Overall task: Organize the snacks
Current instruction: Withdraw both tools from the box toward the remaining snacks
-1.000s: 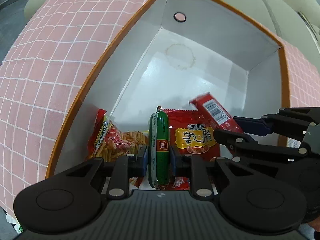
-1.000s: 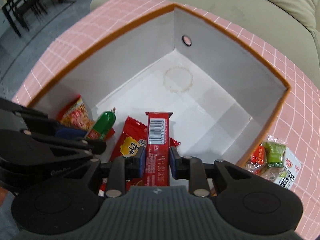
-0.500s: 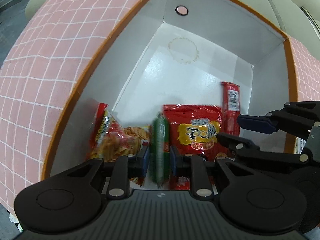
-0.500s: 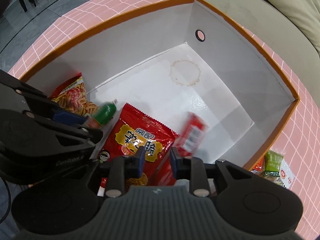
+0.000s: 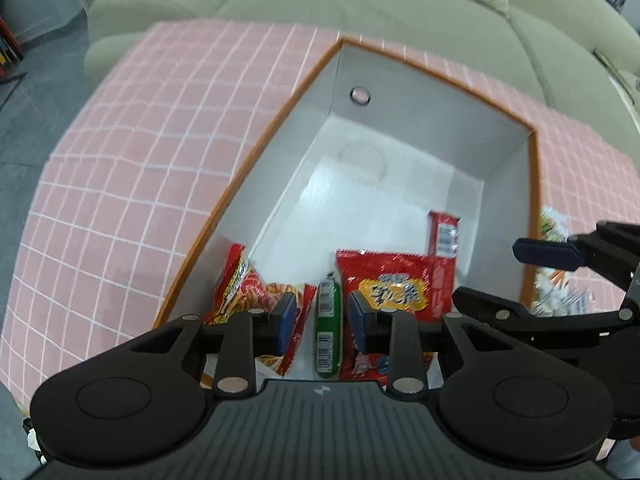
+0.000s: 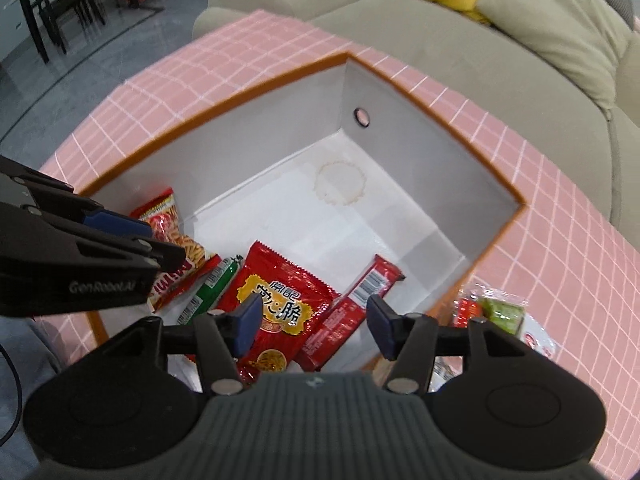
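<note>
The left hand-held gripper (image 5: 322,316) hangs with its blue-padded jaws parted and nothing between them. The right hand-held gripper (image 6: 314,322) sits just beside it, jaws spread wider, likewise holding nothing, both angled downward.

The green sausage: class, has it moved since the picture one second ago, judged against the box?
Yes. The green sausage has left the left gripper, whose fingers are now open, and lies flat on the floor of the box beside the red snack bag.

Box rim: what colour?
Orange; the box rim edges white inner walls. Clearest in the right wrist view.
</note>
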### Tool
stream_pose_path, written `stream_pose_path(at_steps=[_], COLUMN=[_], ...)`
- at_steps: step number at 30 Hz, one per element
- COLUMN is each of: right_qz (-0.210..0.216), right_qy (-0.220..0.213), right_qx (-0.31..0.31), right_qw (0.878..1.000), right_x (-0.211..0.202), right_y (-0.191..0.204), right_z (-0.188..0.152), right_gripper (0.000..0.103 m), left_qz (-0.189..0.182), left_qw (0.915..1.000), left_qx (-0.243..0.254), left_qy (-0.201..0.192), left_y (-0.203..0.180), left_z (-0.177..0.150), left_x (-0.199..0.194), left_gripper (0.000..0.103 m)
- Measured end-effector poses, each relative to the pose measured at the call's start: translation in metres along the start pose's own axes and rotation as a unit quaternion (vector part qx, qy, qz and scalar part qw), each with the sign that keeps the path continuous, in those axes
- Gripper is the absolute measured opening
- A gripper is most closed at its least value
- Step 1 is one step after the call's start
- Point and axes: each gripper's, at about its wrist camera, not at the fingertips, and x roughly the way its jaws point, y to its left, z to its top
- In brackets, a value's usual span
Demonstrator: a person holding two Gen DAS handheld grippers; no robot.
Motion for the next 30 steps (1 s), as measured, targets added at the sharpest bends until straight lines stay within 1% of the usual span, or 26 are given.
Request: stream_pose_path(at_steps=[7, 11, 14, 16, 23, 30], right_qz=[-0.002, -0.004, -0.010, -0.015, -0.035, -0.067], right_qy=[-0.058, -0.100, -0.128, -0.141, -0.170, -0.183], right_qx=[0.053, 0.086, 0.110, 0.125, 0.162, 0.172], right_qw=[0.997, 0.991, 0.986, 0.982, 0.971, 0.966], right_x=[-0.041, -0.063, -0.077, -0.082, -0.094, -0.094], right_y=[-0.017, -0.023, -0.031, -0.034, -0.048, -0.059], right_z=[-0.026, -0.048, -0.070, -0.084, -0.140, -0.195], right_gripper=[0.058, 0.060, 0.060, 0.060, 0.060, 0.060], left_qz=[-0.010, -0.020, -0.027, -0.032, -0.060, -0.094], left_qw=[0.9976, 0.9945, 0.9921, 0.9904, 0.9857, 0.9841], left_qx=[-0.013, -0.011, -0.003, 0.004, 0.040, 0.061], left_qy=[-0.067, -0.102, -0.123, -0.135, -0.153, -0.138], left_y=[-0.014, -0.029, -0.042, -0.051, -0.087, -0.119], left_z=[-0.012, -0.025, -0.037, -0.046, -0.076, -0.103], left_x=[-0.037, -0.057, -0.070, -0.077, -0.083, -0.067], left_gripper=[0.037, 0.037, 0.039, 0.039, 0.040, 0.040])
